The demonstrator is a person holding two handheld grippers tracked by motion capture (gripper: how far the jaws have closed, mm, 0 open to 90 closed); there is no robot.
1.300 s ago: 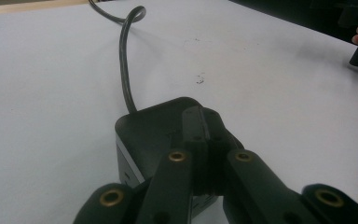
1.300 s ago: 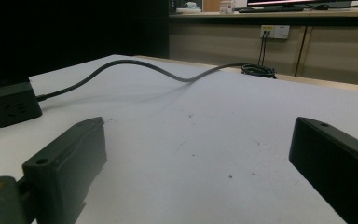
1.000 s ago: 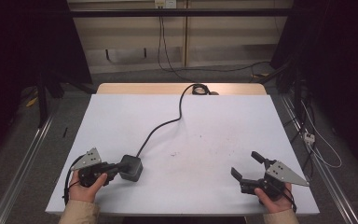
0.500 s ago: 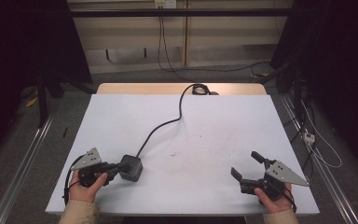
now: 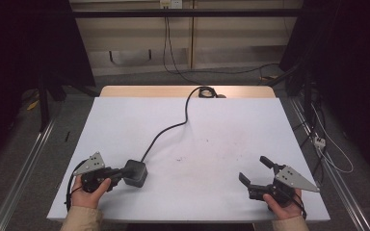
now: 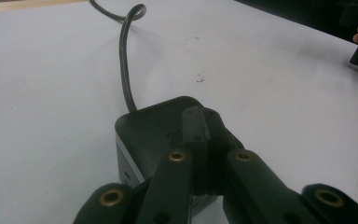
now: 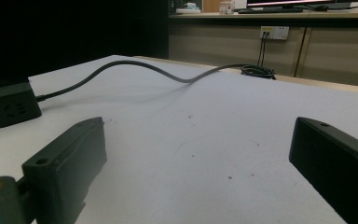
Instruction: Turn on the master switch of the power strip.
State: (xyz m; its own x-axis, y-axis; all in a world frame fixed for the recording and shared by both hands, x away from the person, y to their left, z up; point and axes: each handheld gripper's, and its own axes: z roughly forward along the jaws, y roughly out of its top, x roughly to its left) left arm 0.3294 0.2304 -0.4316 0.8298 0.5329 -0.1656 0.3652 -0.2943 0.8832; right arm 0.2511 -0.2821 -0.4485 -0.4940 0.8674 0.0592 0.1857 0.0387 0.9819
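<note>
At the lower left of the high view, the left tool (image 5: 120,174) has its jaws closed together, their tips resting on top of the black power block (image 5: 135,173) without gripping it. The block sits on the white desk (image 5: 221,139), its cable (image 5: 166,130) running toward the upper centre. At the lower right, the right tool (image 5: 255,169) is wide open, holding nothing.

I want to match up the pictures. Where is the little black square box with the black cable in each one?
High view: the black square box sits low on the left, at the left gripper tips.
Left gripper view: bottom centre, under the closed jaws.
Right gripper view: far left edge.
Shared landmark: its black cable snaking over the white table.
</note>
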